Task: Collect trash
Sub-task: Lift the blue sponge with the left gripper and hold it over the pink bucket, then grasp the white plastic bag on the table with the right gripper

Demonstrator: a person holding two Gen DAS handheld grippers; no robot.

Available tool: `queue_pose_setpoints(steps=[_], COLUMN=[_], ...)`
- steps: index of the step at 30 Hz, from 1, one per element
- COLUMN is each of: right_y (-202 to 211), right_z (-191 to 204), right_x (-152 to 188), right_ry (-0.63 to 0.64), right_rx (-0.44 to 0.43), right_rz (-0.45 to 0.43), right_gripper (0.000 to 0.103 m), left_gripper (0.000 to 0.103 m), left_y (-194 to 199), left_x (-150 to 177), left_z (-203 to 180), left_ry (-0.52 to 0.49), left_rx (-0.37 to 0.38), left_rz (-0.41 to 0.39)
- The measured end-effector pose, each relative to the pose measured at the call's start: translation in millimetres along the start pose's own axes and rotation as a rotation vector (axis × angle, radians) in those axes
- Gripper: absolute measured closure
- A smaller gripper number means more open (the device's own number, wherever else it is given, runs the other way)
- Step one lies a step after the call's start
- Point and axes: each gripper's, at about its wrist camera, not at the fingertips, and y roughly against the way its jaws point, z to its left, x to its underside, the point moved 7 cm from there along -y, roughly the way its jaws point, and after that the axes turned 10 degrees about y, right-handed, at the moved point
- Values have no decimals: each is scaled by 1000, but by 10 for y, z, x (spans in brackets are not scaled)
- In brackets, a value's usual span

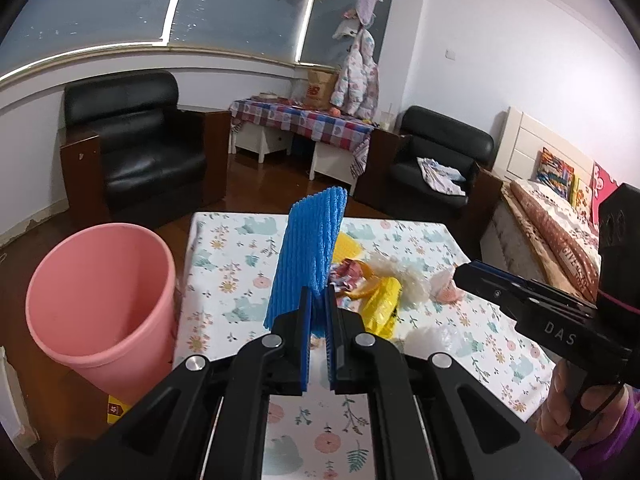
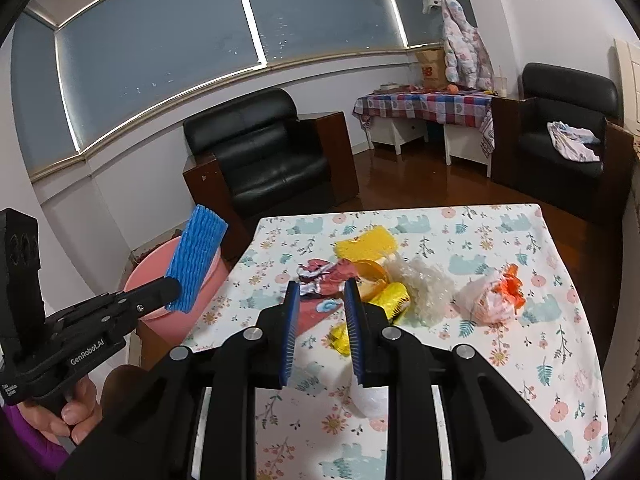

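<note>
From the left wrist view, the left gripper (image 1: 318, 300) sat low in the centre of the frame with its jaws clamped on the bottom edge of a blue foam net sleeve (image 1: 310, 256), which stood upright above the fingertips, clear of the table (image 1: 224, 276); gripping it by one end looked like a way to keep it hanging free for a drop. The pink bin (image 1: 102, 296) waited at the left of the frame, mouth open and tilted toward the camera, just beside the table edge, so my guess was the sleeve was headed there. Behind the sleeve, the trash pile (image 1: 376, 284) of yellow bag, crumpled wrappers and clear plastic lay in the middle of the cloth, and the right gripper (image 1: 464, 272) reached in from the right edge toward it. Over to the right wrist view: the right gripper's jaws stood part way apart at lower centre with nothing pressed between the pads; a white scrap (image 2: 370, 398) showed below them, and whether it touched a finger I couldn't tell. The pile spread just beyond the fingertips, with a pinkish bag with orange scraps (image 2: 494, 298) to the right. At the left of the frame the left gripper held the blue sleeve up right in front of the bin's rim.
</note>
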Motion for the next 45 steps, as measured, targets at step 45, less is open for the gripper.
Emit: queue_pose_setpoints(steps=[45], right_y=[-1467], right_z=[1616], right_x=[-532], right_ry=[150], right_rx=[-326], right_rz=[131], right_gripper=[80], left_gripper=[98], left_y=[-6], left_x=[-327], left_z=[2031], left_ry=[285], left_rx=[-327], left_rz=[-104])
